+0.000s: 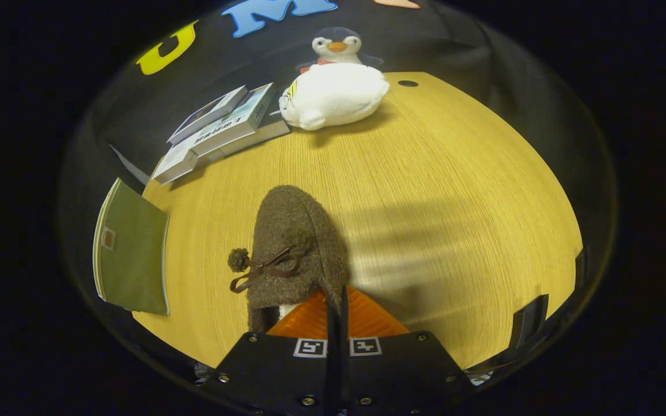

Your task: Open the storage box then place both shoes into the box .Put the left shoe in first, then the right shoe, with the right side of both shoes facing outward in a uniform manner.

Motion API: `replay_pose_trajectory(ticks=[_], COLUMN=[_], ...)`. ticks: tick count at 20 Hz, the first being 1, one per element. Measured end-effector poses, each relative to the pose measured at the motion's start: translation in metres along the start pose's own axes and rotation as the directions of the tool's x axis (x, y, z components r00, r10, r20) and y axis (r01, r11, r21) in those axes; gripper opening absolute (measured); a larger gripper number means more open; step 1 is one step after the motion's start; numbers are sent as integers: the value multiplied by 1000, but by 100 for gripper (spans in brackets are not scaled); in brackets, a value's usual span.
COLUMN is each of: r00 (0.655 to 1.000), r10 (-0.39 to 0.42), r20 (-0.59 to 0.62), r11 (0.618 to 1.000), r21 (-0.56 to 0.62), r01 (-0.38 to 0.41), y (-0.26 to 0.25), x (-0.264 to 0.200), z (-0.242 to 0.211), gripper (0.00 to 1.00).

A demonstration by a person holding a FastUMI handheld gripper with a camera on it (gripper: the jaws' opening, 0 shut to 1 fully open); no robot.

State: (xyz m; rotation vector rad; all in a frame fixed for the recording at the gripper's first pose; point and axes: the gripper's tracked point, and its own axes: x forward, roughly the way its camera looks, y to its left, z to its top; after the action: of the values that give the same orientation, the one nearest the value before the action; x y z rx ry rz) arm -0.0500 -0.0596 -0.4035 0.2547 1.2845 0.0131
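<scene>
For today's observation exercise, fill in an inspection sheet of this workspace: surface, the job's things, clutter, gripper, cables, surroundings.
Surface: wooden table, with a grommet hole at the far edge.
Job's things: brown fuzzy shoe with a pom-pom lace, toe pointing away.
Clutter: stack of books, plush penguin, green folder.
Gripper: fingers nearly together, apparently pinching the shoe's rim.
Cables: nothing seen.
Surroundings: black cloth booth wall.
</scene>
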Motion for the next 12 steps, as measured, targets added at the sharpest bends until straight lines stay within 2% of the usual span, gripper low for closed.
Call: replay_pose_trajectory(ticks=[12], r00=[990], r10=[80], r20=[116], r11=[991], r21=[102], r01=[-92], y=[76], x=[-62], z=[40], gripper=[0])
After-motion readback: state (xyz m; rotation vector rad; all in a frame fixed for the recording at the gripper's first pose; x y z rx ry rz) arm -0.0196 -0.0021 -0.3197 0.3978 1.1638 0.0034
